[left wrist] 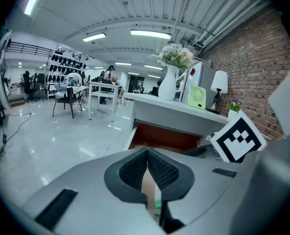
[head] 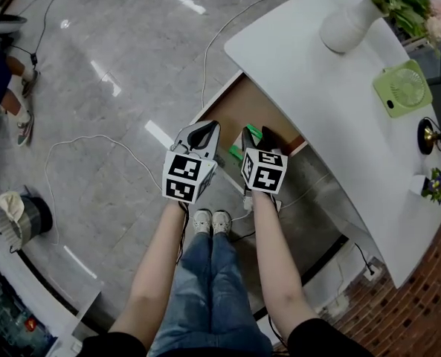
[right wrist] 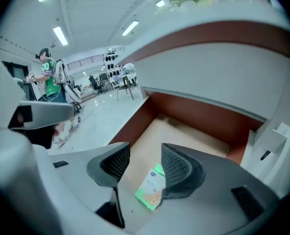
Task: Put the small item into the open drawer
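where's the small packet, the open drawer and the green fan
small packet (right wrist: 149, 186), right gripper view, middle of its face
open drawer (right wrist: 186, 131), right gripper view, bare part of its floor
green fan (head: 406, 88), head view, centre of its grille

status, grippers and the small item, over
Left gripper shut, empty. Right gripper open over drawer. Small packet lying on drawer floor. Nothing blocking.
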`<action>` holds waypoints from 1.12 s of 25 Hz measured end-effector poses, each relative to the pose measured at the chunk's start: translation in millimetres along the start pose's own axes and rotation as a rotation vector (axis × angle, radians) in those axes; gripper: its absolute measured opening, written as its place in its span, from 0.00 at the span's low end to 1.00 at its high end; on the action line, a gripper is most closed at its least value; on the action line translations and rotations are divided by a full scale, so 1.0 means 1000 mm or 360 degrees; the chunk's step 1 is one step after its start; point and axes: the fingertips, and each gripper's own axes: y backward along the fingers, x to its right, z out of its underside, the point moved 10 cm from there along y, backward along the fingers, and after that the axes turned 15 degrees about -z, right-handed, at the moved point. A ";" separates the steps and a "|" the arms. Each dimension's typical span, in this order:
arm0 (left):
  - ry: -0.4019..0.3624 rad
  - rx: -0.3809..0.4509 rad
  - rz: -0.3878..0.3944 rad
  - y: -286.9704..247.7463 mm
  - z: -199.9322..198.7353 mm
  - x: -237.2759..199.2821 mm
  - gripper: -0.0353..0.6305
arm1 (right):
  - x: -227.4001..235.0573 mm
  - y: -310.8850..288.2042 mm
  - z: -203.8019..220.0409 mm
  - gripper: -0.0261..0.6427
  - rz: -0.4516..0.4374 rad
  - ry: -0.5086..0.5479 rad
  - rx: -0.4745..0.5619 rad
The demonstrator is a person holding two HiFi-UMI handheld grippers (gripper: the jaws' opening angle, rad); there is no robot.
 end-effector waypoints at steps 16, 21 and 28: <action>-0.0040 0.0297 -0.0031 0.182 -0.135 0.034 0.09 | -0.085 0.263 -0.099 0.06 -0.0081 0.0165 0.0653; -0.0061 0.0438 -0.0052 0.248 -0.166 0.045 0.09 | -0.104 0.345 -0.122 0.04 -0.0079 0.0241 0.0860; -0.0121 0.0596 -0.0082 0.307 -0.195 0.052 0.09 | -0.121 0.420 -0.122 0.04 -0.0030 0.0324 0.1016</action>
